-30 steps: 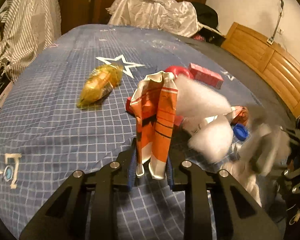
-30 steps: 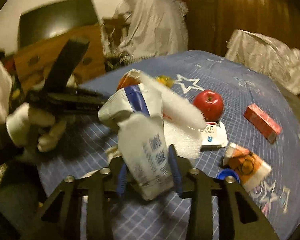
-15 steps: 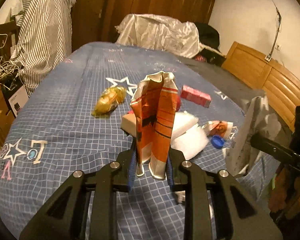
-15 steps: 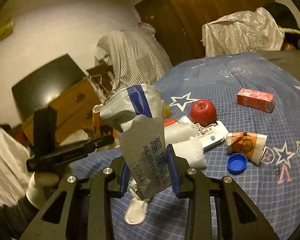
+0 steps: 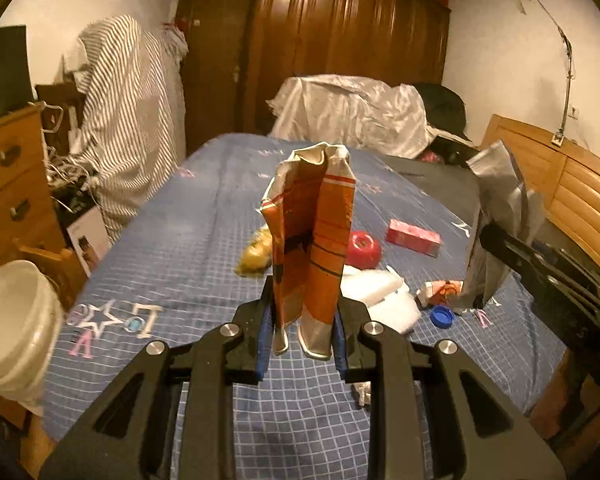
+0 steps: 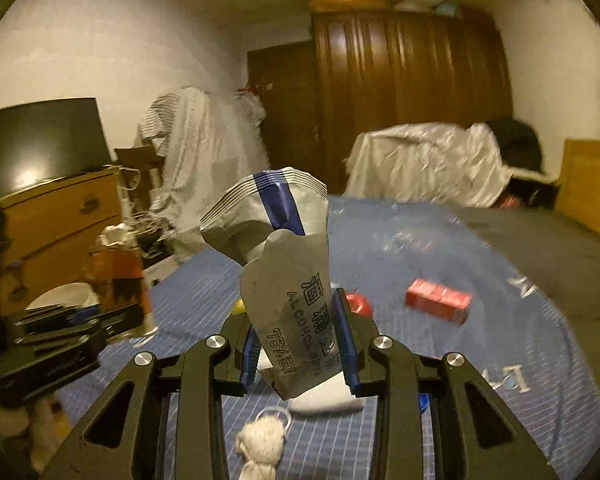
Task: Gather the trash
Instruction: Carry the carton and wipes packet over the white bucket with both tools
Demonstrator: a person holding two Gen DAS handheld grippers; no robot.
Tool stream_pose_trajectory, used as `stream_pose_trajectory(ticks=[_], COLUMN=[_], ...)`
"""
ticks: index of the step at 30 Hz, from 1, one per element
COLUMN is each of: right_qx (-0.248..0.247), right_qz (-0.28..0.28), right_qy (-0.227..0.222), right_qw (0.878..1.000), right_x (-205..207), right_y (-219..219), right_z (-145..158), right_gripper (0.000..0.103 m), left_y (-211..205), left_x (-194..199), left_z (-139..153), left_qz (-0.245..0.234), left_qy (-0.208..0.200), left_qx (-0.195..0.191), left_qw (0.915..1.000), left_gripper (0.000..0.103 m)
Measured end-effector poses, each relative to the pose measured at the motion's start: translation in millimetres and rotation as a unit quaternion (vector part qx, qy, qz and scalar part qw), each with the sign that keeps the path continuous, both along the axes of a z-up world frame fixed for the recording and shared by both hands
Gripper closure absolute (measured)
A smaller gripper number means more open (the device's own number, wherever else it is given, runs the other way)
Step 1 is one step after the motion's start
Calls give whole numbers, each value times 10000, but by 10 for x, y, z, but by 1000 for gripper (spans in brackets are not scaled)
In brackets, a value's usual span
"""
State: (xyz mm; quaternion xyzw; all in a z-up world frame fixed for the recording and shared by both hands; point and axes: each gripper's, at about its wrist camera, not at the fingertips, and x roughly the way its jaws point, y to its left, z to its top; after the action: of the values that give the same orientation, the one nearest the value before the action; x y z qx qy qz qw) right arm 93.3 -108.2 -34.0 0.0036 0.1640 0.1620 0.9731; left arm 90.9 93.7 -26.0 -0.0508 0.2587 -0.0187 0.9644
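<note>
Above the bed (image 5: 188,240), the left gripper (image 5: 302,330) pinches an orange wrapper (image 5: 312,240) upright; the right gripper (image 6: 298,346) pinches a grey wipes packet (image 6: 284,280), long axis vertical.

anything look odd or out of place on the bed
Yes: a whole red apple lies among the litter on the blue bedsheet, beside a red carton, a blue bottle cap and a yellow wrapper. It looks like food, not trash.

I see glossy foil lining the crumpled orange wrapper (image 5: 310,248), a matt grey plastic-looking wipes pouch (image 6: 284,280), and polished dark wood on the far wardrobe (image 5: 348,48).
</note>
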Motion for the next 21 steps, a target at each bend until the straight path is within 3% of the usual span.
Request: stream_pose_trajectory(ticks=[9, 21], right_qx=[-67, -56], right_qz=[-460, -766], right_qy=[-65, -77], right_qw=[9989, 9970], right_x=[-62, -217], right_y=[164, -107], right_z=[77, 7], right_gripper=[69, 69], left_y=[-202, -425], left_x=[-71, -39], left_z=[116, 70], left_qz=[-111, -533], left_qy=[-155, -130], left_qx=[150, 93], left_qw=[9997, 9984], left_gripper=[80, 80])
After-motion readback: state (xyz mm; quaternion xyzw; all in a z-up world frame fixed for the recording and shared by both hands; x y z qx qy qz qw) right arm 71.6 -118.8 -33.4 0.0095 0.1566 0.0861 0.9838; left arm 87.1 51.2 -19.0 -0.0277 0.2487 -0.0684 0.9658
